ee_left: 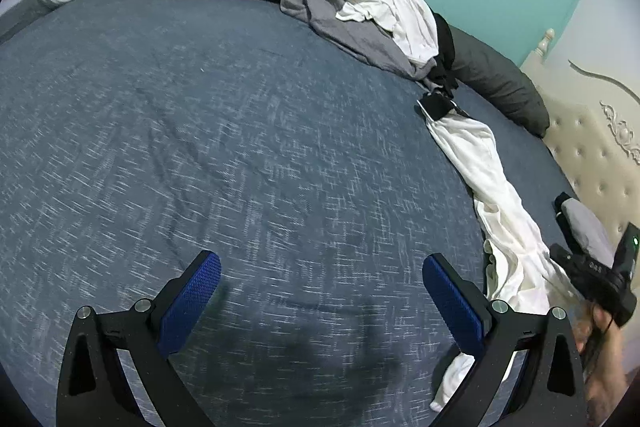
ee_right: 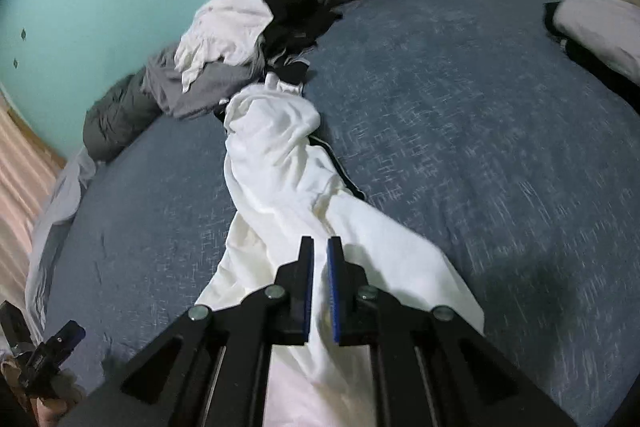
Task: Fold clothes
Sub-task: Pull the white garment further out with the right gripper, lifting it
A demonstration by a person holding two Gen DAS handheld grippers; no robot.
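Leftward, the left gripper [ee_left: 322,279] stands wide apart over the bed's [ee_left: 200,127] mottled blue sheet, the crumpled white garment [ee_left: 496,207] lying right of it. Rightward, the right gripper [ee_right: 320,247] seems pinched together on that soft white cloth.

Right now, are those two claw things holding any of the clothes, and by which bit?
The right gripper is shut on the long white garment, pinching its near end, by the bed's edge. The left gripper is open over bare blue bedsheet, holding nothing.
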